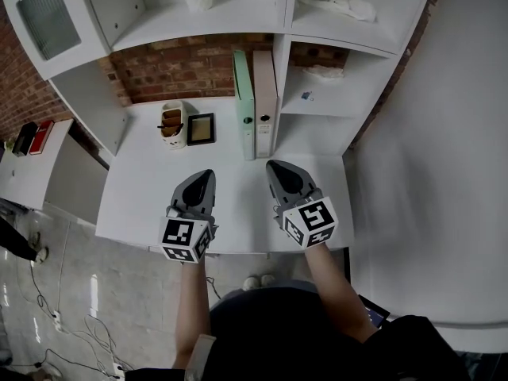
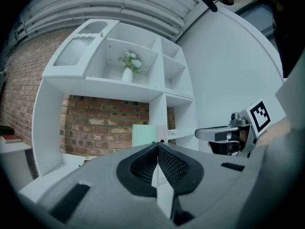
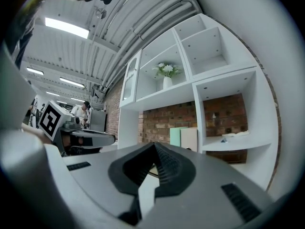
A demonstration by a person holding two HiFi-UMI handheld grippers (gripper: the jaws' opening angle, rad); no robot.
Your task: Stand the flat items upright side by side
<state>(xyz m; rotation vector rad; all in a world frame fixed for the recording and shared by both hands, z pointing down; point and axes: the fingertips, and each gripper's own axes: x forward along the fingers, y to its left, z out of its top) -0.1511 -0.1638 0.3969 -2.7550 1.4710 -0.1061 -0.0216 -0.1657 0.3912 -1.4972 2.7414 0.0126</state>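
Nearest, the person's forearms extend the left tongs and right tongs level over the white surface, both clenched with nothing between their pads. Beyond them the green binder and pale pink binder stand upright, side by side and touching, at the back of the surface beside a shelf divider. They are ahead of the gap between the two tongs and apart from both. To the binders' left sits a framed picture.
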